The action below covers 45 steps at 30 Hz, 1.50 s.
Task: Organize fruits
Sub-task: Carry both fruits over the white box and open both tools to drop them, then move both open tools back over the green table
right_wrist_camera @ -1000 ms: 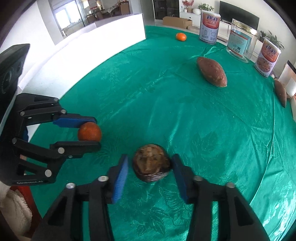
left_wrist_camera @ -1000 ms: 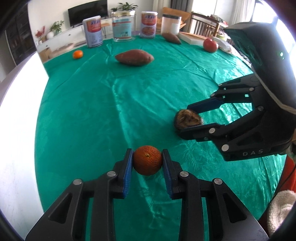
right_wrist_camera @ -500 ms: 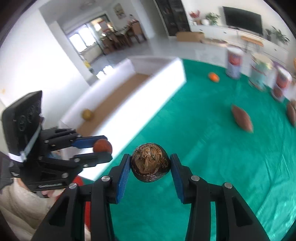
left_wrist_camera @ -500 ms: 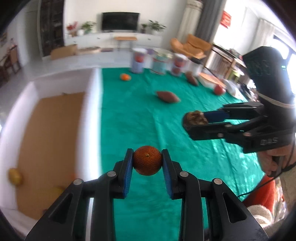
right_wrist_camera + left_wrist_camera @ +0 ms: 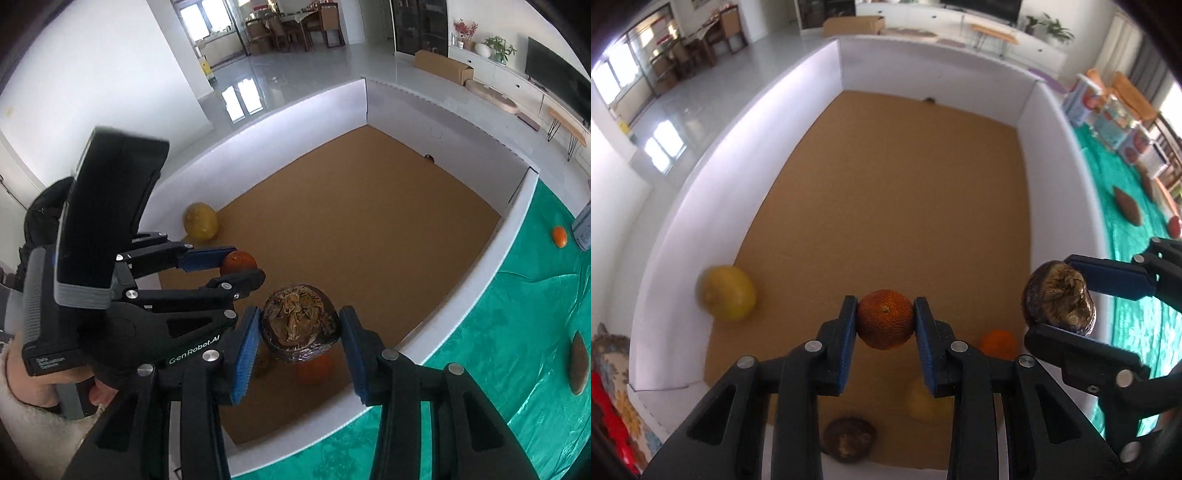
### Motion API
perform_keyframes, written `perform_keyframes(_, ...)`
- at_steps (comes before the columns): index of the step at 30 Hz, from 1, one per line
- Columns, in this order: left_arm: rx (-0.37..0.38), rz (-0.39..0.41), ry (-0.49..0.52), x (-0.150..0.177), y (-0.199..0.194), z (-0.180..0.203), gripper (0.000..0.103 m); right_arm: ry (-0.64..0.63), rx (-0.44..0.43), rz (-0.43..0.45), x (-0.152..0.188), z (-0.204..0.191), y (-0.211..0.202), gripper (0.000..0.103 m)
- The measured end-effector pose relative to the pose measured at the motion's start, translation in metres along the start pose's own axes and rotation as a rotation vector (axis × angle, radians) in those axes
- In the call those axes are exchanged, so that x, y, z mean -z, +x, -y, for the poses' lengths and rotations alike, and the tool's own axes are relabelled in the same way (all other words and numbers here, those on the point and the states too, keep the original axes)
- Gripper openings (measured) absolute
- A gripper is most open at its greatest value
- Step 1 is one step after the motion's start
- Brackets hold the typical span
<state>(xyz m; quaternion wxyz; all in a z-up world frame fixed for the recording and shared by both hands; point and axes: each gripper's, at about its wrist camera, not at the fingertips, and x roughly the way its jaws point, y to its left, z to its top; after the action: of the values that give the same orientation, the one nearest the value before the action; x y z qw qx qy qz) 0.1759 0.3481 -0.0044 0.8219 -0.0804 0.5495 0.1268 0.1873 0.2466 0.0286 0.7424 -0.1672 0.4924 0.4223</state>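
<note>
Left gripper [image 5: 885,320]: its two blue pads are closed on a small orange fruit [image 5: 885,319], one pad on each side; the fruit hangs in the air above the brown floor of the box.
Right gripper [image 5: 300,328]: its pads are closed on a dark brown wrinkled fruit [image 5: 300,325]; from the left wrist view the same fruit [image 5: 1059,298] shows to the right of the left gripper, close to it but apart, about over the right wall of the box.
Box [image 5: 746,140]: a big white-walled box with a brown cardboard-like floor; both grippers are held above the end of it nearest to them.
Yellow fruit [image 5: 727,292]: lies on the box floor to the left of the left gripper, against the left wall; it looks a little blurred.
Second orange [image 5: 999,343]: lies on the box floor just below and to the right of the left gripper's fingers [image 5: 934,347], partly hidden by them.
Pale yellow fruit [image 5: 925,400]: under the left gripper, blurred, partly hidden.
Dark round fruit [image 5: 849,439]: on the floor under the left gripper, by the near wall.
Green cloth [image 5: 546,332]: covers the table to the right of the box; a small orange [image 5: 560,236] and a brown sweet potato [image 5: 578,363] lie on it, well apart from the right gripper.
</note>
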Motion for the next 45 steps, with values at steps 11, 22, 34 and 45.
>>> perform_keyframes(11,-0.03,0.035,-0.061,-0.001,-0.016,-0.008,0.08,0.002,0.084,-0.029,-0.006,0.001,0.019,0.045)
perform_keyframes(22,0.139,0.363,0.096,0.039,-0.137,0.099,0.096,0.012,0.164,0.217,0.089,0.039,-0.129,0.065)
perform_keyframes(34,0.297,0.238,0.424,0.142,-0.004,0.325,0.097,0.618,0.559,0.27,0.396,0.183,-0.151,0.065)
perform_keyframes(45,0.224,0.251,0.387,0.125,0.03,0.349,0.1,0.757,0.625,0.308,0.438,0.226,-0.163,0.07)
